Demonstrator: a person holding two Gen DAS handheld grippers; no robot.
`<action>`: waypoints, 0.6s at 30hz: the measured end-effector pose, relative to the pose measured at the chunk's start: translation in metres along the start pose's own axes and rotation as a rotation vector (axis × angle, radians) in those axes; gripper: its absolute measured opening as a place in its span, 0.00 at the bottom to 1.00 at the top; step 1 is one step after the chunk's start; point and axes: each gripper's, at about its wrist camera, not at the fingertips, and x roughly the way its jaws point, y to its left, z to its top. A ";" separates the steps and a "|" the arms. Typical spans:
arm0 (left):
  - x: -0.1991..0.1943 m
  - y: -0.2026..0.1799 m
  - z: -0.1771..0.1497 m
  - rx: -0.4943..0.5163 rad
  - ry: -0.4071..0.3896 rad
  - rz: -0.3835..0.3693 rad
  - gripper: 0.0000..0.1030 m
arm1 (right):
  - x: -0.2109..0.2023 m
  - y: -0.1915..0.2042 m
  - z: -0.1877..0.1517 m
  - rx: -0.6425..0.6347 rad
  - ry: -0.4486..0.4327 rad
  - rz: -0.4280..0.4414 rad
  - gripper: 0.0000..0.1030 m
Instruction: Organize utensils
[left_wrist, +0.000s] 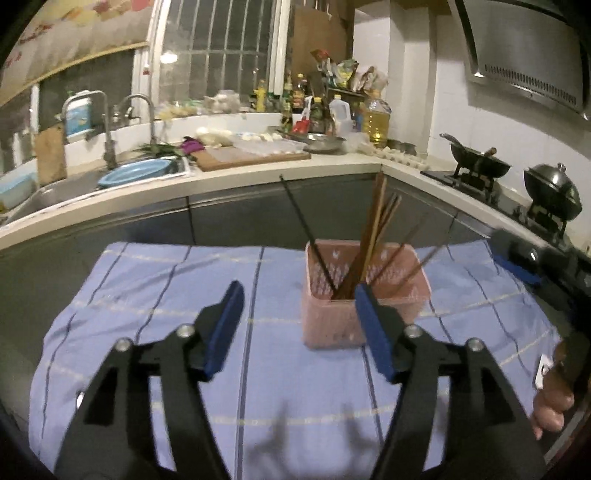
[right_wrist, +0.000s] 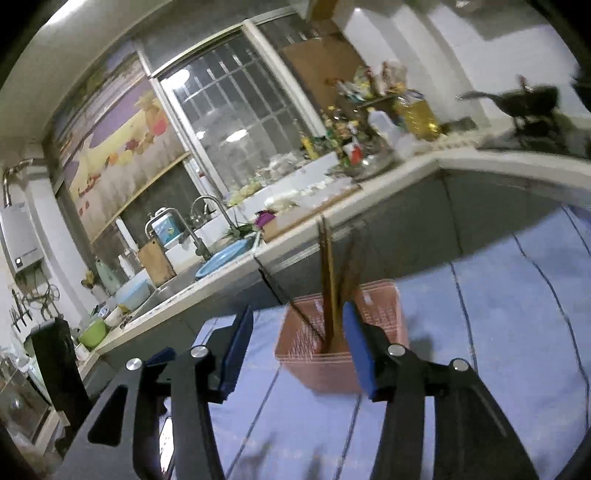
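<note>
Each wrist camera looks forward and slightly down along its own fingers, close over the blue cloth (left_wrist: 258, 387). Both share the pink basket (left_wrist: 332, 325) (right_wrist: 317, 365) and kitchen counter (left_wrist: 332, 162) behind; the right view is rolled.

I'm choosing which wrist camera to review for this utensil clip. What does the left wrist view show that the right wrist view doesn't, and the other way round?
Only the left wrist view: a lidded black pot on the stove at the right, a hand at the right edge, and the right gripper coming in from that side.

Only the right wrist view: a wall-mounted water heater and a green bowl at the far left.

Both: the pink basket holding chopsticks on the blue striped cloth, the sink with its blue basin, and open, empty jaws.
</note>
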 end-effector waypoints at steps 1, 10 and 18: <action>-0.010 -0.002 -0.010 0.003 -0.003 0.010 0.62 | -0.011 -0.003 -0.014 0.022 0.003 -0.004 0.52; -0.076 -0.032 -0.045 0.069 -0.055 0.103 0.70 | -0.065 -0.010 -0.082 0.112 0.079 -0.046 0.54; -0.130 -0.042 -0.069 0.086 -0.099 0.137 0.73 | -0.109 0.032 -0.094 0.050 0.048 -0.001 0.54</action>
